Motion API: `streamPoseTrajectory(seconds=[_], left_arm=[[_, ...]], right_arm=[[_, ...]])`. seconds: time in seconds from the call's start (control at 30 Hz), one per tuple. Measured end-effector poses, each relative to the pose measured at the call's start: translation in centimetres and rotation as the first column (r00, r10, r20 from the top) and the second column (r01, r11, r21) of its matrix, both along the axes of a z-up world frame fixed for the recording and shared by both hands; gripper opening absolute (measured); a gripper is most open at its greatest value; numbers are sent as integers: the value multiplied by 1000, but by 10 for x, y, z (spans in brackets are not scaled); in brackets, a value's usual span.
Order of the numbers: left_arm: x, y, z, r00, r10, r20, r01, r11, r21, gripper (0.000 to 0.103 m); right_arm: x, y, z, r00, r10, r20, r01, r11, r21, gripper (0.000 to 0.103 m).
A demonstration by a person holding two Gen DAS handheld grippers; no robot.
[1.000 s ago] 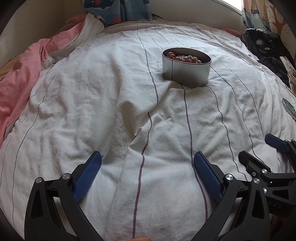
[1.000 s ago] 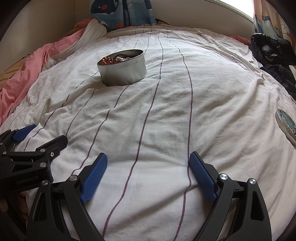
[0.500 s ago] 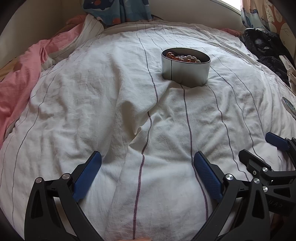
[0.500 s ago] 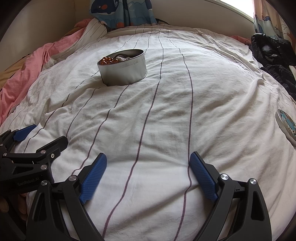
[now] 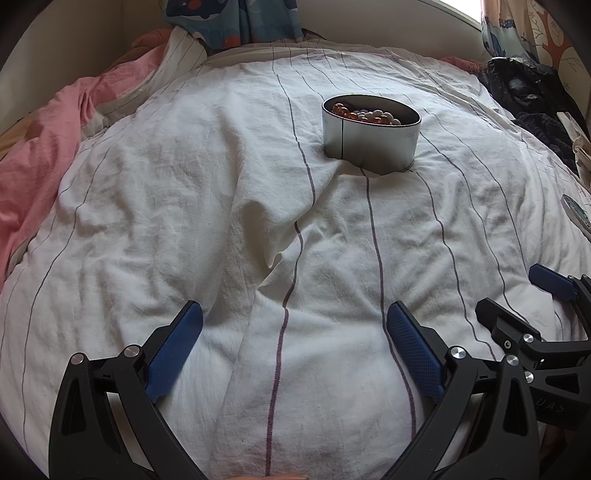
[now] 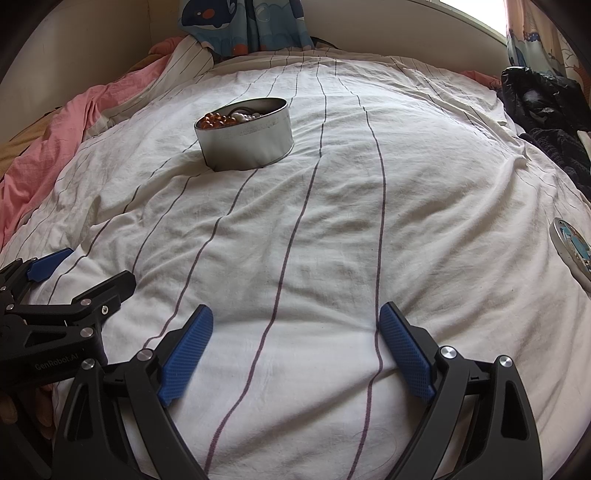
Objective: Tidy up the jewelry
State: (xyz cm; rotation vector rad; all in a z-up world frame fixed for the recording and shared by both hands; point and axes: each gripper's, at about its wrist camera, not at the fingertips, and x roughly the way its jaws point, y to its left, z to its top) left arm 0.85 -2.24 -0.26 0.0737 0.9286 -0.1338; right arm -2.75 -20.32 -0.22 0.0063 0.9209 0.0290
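A round silver tin (image 5: 370,142) (image 6: 246,138) stands open on the white striped bedcover, holding amber and pearl-white beads (image 5: 364,113) (image 6: 225,119). My left gripper (image 5: 293,317) is open near the bed's front edge, well short of the tin, nothing between its blue pads. My right gripper (image 6: 295,314) is open too, beside the left one, with only sheet between its fingers. Each gripper shows at the edge of the other's view: the right gripper (image 5: 517,299), the left gripper (image 6: 77,269). The tin's round lid (image 6: 572,247) (image 5: 577,213) lies on the cover far to the right.
The white striped bedcover (image 6: 332,229) is wrinkled and soft. A pink blanket (image 5: 33,147) bunches along the left. Dark clothing (image 6: 546,110) is piled at the right rear. A blue patterned curtain (image 6: 243,26) hangs behind the bed.
Both grippers have barely shifted; the tin sits a touch higher in each view. Nothing was picked up or let go.
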Motion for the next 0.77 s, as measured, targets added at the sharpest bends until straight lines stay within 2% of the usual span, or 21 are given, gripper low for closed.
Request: streamPoseTrajectory(seconds=[0.4,0.53,0.77], left_arm=[[-1,-2,-2,1000,-4,9,4,1000,15,96],[-1,1,-2,1000,-4,8,4,1000,-8,96],[-2,1,-2,1000,-5,9,5,1000,-3,96]], right_arm=[[0,0,0,1000,0,0,0,1000,0,88],[0,0,0,1000,0,0,0,1000,0,88],[0,1,0,1000,0,-1,0,1000,-1,88]])
